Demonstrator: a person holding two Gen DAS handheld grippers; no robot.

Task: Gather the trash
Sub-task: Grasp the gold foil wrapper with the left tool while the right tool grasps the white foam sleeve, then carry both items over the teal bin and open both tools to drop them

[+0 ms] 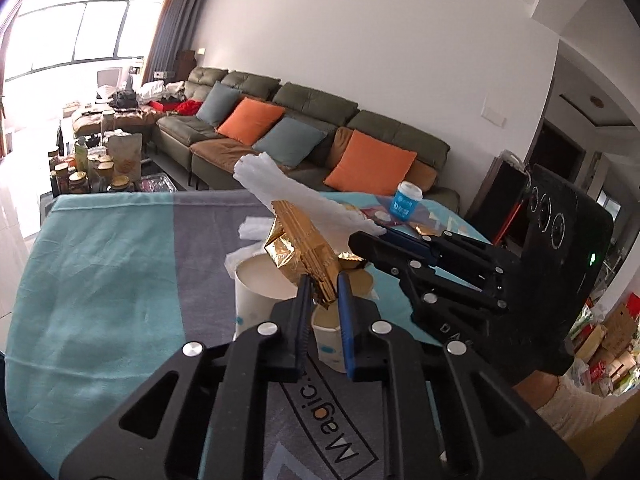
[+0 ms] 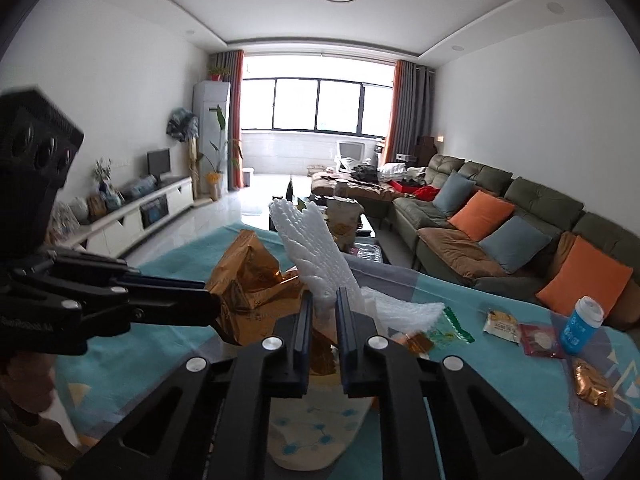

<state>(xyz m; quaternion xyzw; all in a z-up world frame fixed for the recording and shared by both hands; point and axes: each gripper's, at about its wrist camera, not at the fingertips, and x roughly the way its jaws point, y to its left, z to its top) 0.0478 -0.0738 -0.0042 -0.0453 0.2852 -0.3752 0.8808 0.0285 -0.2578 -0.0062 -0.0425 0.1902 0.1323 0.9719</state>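
My left gripper [image 1: 325,280] is shut on a crumpled gold foil wrapper [image 1: 304,252] and holds it above a white paper cup [image 1: 260,292] on the table. My right gripper [image 2: 325,300] is shut on a white foam net sleeve [image 2: 308,240], held over a second paper cup [image 2: 316,432]. The right gripper [image 1: 372,240] comes in from the right in the left wrist view, with the foam sleeve [image 1: 280,184] sticking up. The left gripper [image 2: 216,308] with the gold wrapper [image 2: 248,276] shows in the right wrist view.
The table carries a teal and grey cloth [image 1: 100,280]. Loose trash lies at its right: a green wrapper [image 2: 448,328], a white snack packet [image 2: 500,324], a red packet [image 2: 540,340], a gold wrapper [image 2: 592,384] and a blue cup [image 2: 580,324]. A sofa [image 1: 320,120] stands behind.
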